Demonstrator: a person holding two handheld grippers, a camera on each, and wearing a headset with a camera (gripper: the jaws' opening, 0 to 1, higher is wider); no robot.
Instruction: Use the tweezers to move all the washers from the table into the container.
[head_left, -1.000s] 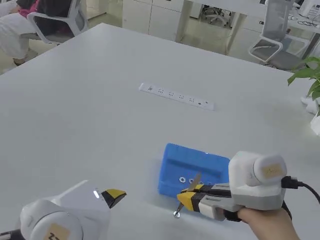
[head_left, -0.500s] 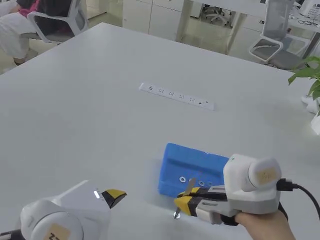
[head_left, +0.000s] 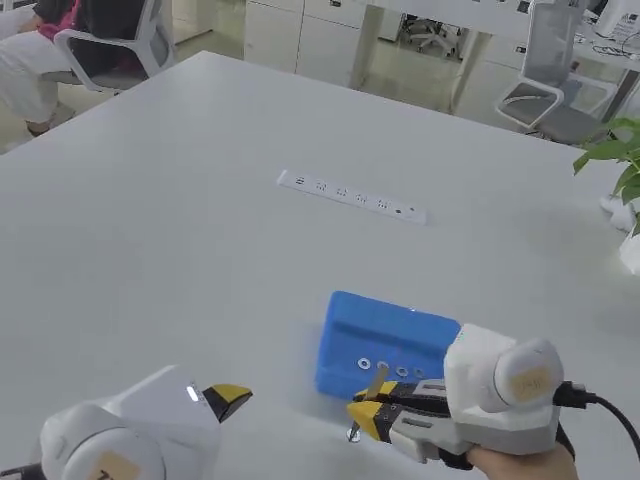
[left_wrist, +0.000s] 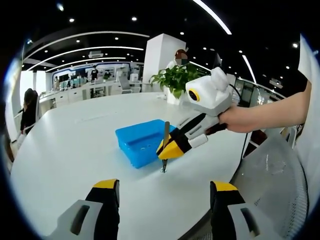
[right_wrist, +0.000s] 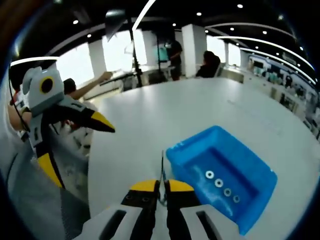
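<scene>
A blue container (head_left: 392, 322) sits on the white table (head_left: 200, 220) with several washers (head_left: 384, 368) in a row inside; the right gripper view also looks into the container (right_wrist: 250, 195) at the washers (right_wrist: 218, 182). My right gripper (head_left: 361, 408) is shut on thin metal tweezers (head_left: 376, 381), and the same grip on the tweezers (right_wrist: 162, 172) shows in its own view. The tweezers' tip touches the table just in front of the container, at a small washer (head_left: 353, 433). My left gripper (left_wrist: 165, 200) stands open and holds nothing, to the left of the container (left_wrist: 142, 142).
A white power strip (head_left: 352, 196) lies across the middle of the table. Office chairs (head_left: 545, 70) stand beyond the far edge, and a green plant (head_left: 615, 160) is at the right edge. A person (head_left: 40, 50) sits at the far left.
My right gripper has drawn slightly back toward me and lower, while the tweezers' tip stays at the same spot on the table. The left gripper has not moved.
</scene>
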